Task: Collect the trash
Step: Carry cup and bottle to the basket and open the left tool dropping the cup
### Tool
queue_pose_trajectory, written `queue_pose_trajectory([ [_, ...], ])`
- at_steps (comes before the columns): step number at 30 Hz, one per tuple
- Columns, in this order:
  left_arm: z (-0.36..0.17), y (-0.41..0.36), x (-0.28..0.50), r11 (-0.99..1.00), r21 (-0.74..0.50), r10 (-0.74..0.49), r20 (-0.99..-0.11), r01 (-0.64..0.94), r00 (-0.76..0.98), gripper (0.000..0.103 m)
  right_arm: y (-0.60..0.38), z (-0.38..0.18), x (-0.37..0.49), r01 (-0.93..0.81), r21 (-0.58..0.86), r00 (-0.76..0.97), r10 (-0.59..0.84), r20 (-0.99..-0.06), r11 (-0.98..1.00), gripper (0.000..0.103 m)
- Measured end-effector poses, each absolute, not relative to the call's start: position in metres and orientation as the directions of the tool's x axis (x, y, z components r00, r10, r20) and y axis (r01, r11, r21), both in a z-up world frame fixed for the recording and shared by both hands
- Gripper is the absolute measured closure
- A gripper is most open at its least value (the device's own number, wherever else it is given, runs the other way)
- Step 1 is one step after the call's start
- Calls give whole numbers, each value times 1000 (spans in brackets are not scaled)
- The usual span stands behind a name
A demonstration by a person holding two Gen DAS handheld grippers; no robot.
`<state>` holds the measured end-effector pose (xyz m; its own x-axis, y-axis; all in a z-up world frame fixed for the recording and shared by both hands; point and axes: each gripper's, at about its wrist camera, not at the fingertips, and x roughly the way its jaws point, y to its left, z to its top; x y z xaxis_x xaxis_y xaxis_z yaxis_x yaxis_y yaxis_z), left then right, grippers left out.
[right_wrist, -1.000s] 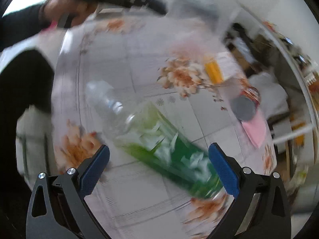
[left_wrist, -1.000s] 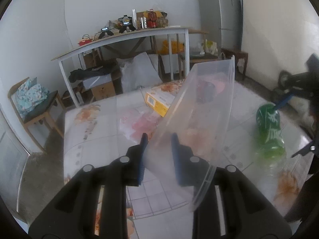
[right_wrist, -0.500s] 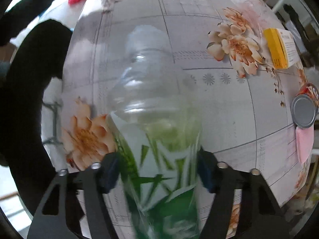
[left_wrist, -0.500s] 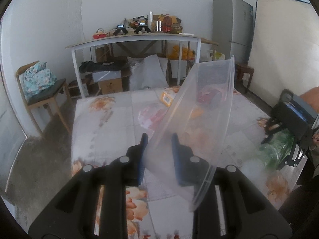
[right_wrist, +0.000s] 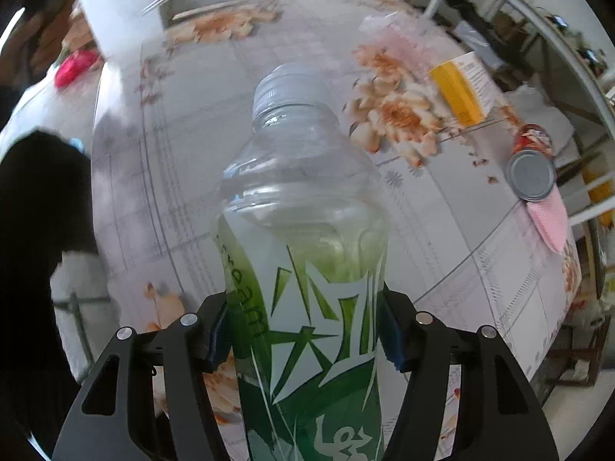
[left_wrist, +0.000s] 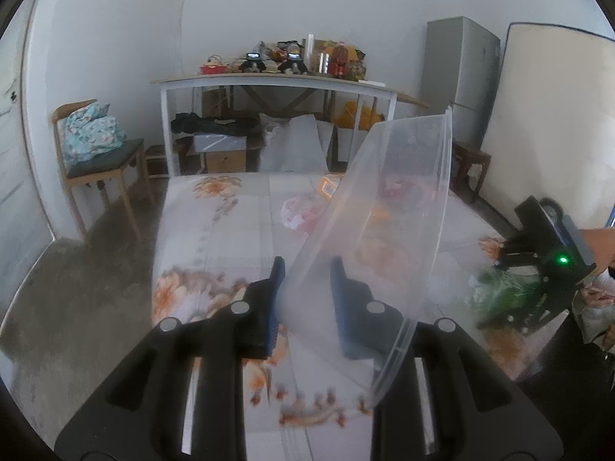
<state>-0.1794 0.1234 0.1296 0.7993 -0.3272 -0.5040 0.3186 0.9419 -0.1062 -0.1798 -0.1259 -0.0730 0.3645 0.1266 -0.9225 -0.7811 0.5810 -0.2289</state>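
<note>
Left hand-held gripper: clamped on the rim of a clear plastic container, held up over the counter. Right hand-held gripper: jaws just closed onto the green-labelled bottle, first piece secured. Not yet collected, by the look of it: yellow box, can, pink wrapper.

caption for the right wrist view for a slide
Right gripper clamps a green-labelled plastic bottle above the floral tablecloth, its jaws having just closed on it.
</note>
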Motion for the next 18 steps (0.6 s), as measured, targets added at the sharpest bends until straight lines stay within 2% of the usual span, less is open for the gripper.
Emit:
queue_pose_trajectory([
  [5, 141, 155, -222, 960, -133, -279, -491, 245, 826, 81, -107, -47, -191, -766, -228, 412, 186, -892, 600, 43],
  [9, 146, 191, -273, 982, -129, -187, -498, 141, 847, 81, -62, -23, -205, -791, -212, 432, 278, -858, 574, 43],
  [15, 120, 265, -376, 988, -112, 19, -587, -105, 809, 81, 48, -3, -256, -881, -126, 349, 448, -823, 456, 43],
  [18, 86, 304, -428, 961, -117, 116, -656, -252, 746, 81, 112, -8, -295, -929, -57, 254, 521, -815, 364, 43],
])
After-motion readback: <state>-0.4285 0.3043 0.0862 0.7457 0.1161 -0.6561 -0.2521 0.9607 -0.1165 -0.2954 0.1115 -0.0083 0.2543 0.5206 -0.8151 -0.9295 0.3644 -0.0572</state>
